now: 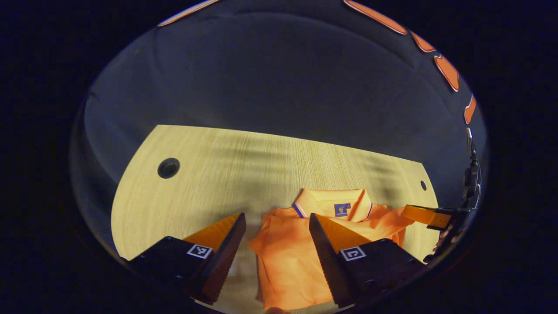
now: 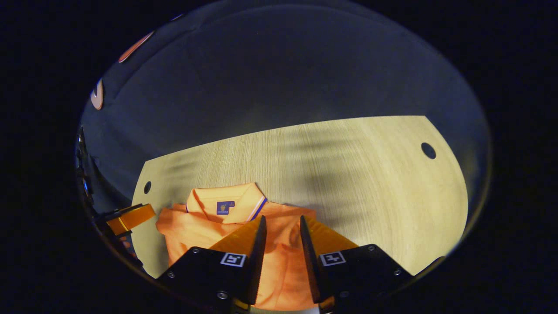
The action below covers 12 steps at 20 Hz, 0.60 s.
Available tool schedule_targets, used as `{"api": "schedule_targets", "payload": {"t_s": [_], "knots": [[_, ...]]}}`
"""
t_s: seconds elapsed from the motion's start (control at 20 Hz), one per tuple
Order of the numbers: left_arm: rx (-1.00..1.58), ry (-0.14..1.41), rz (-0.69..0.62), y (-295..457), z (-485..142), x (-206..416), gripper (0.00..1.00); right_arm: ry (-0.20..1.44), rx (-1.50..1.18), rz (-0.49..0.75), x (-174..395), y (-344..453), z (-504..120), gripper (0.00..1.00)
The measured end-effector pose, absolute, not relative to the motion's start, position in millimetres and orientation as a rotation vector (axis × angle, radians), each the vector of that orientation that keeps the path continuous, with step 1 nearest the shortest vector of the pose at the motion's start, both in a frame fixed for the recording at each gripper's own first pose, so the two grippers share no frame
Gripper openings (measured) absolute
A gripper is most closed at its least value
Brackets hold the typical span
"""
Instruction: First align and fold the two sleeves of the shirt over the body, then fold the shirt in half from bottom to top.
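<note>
On the near part of the wooden table [image 1: 244,165] lies the orange shirt [image 1: 292,257], collar [image 1: 333,205] toward the far edge, sleeves already folded in over the body, cloth rumpled. The left gripper [image 1: 277,226] hangs above it with fingers spread wide, grasping nothing. The right gripper [image 2: 281,226] hovers over the shirt's right side, its fingers parted and empty. Round holes [image 1: 168,168] pierce the tabletop.

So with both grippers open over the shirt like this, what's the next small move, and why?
Probably lower both grippers to the shirt's near hem. The orange shirt lies narrow on the wooden table, sleeves apparently already folded in, collar at the far end. The left gripper and right gripper stand open above the cloth, holding nothing, so the bottom-to-top fold looks next.
</note>
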<state>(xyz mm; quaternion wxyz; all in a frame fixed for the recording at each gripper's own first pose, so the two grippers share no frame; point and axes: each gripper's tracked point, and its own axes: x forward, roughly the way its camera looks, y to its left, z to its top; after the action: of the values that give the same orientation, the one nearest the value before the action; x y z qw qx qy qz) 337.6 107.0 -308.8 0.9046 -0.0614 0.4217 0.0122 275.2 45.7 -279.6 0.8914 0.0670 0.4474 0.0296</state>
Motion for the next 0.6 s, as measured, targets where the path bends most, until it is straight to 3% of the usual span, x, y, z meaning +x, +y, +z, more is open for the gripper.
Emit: {"api": "schedule_targets", "payload": {"t_s": [0.05, 0.1, 0.15, 0.2, 0.3, 0.6], "knots": [[-0.136, 0.856, 0.023, 105.0, -297.7, 332.8, 0.89, 0.901, 0.124, 0.074, 270.6, 47.0, -268.6, 0.52], [-0.144, 0.834, 0.025, 103.6, -284.6, 328.5, 0.96, 0.875, 0.112, 0.08, 265.1, 46.9, -256.5, 0.61], [-0.149, 0.813, 0.03, 102.5, -274.5, 322.9, 0.96, 0.848, 0.104, 0.089, 260.4, 47.3, -243.4, 0.59], [-0.149, 0.789, 0.032, 100.1, -263.8, 316.3, 0.96, 0.82, 0.091, 0.092, 254.5, 47.1, -231.4, 0.73], [-0.136, 0.754, 0.03, 95.5, -245.3, 297.7, 1.0, 0.762, 0.061, 0.11, 239.6, 48.7, -208.2, 0.78], [-0.11, 0.661, 0.02, 68.1, -199.2, 232.4, 0.97, 0.632, -0.015, 0.164, 178.8, 59.9, -155.8, 0.88]]}}
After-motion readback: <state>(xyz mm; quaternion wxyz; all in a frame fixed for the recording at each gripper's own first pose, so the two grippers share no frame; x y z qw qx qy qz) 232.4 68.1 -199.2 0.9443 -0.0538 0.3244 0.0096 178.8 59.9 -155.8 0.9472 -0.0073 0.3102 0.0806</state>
